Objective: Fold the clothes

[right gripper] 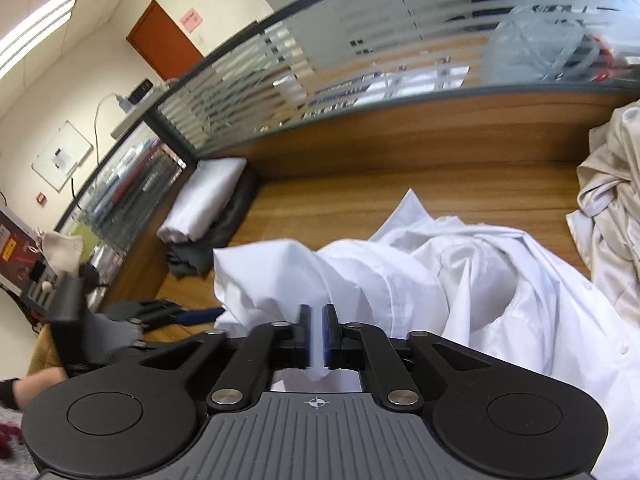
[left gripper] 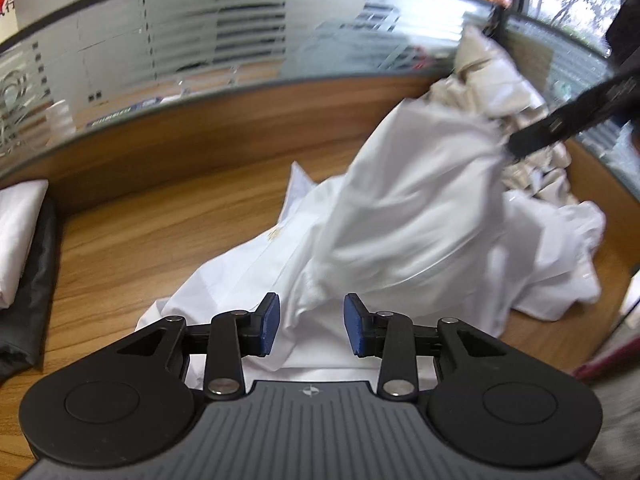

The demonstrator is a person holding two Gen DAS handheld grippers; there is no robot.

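Item: crumpled white cotton shirt (left gripper: pixel 400 216), heaped on wooden desk (left gripper: pixel 160 232). My left claw (left gripper: pixel 312 326) stands apart, empty; my right claw (right gripper: pixel 318 338) nips a fold, lifting it for spreading.

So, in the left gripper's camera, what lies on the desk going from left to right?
Folded white cloth on a dark garment → bare wooden desk → crumpled white shirt → beige garment pile at the far right.
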